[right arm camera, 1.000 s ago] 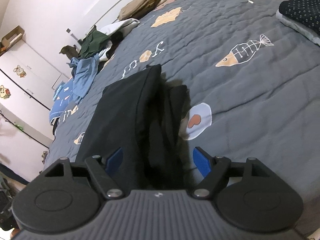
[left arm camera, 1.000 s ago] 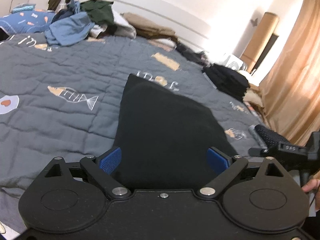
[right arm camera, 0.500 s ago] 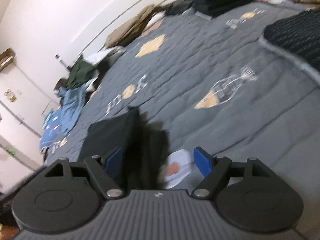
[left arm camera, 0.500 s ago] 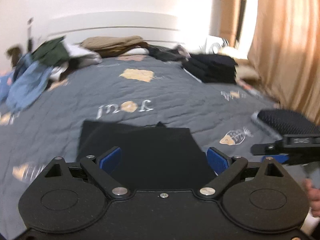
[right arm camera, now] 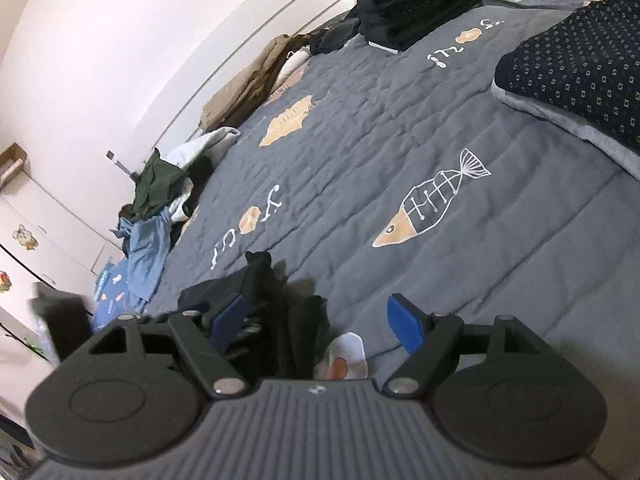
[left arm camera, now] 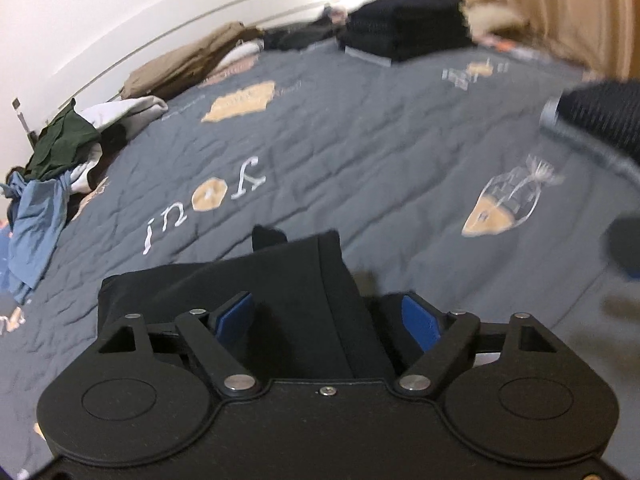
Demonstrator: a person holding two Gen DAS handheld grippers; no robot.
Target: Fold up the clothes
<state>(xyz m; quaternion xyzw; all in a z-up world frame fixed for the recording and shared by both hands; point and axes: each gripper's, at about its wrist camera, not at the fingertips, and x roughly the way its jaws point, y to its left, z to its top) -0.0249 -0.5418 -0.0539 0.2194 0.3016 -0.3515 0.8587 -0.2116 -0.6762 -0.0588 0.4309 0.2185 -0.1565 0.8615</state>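
Note:
A black garment (left arm camera: 296,280) lies folded into a thick bundle on the grey fish-print bedspread (left arm camera: 400,152). My left gripper (left arm camera: 328,316) is open, and the bundle's near end sits between its blue pads (left arm camera: 236,314), apart from both. In the right wrist view the same black garment (right arm camera: 256,280) shows rumpled at the lower left. My right gripper (right arm camera: 316,318) is open beside it, with a dark fold and a fried-egg print between its pads. The view is too blurred to show whether either pad touches cloth.
A dotted dark folded garment (right arm camera: 572,64) rests on a grey one at the right. A stack of black folded clothes (right arm camera: 412,4) sits at the far end. A loose heap of green, blue and white clothes (right arm camera: 160,200) lies at the left. Curtains (left arm camera: 560,8) hang at the far right.
Both views have swung right across the bed. The black garment has gone from a long flat panel to a shorter, thicker bundle. Both grippers stayed open.

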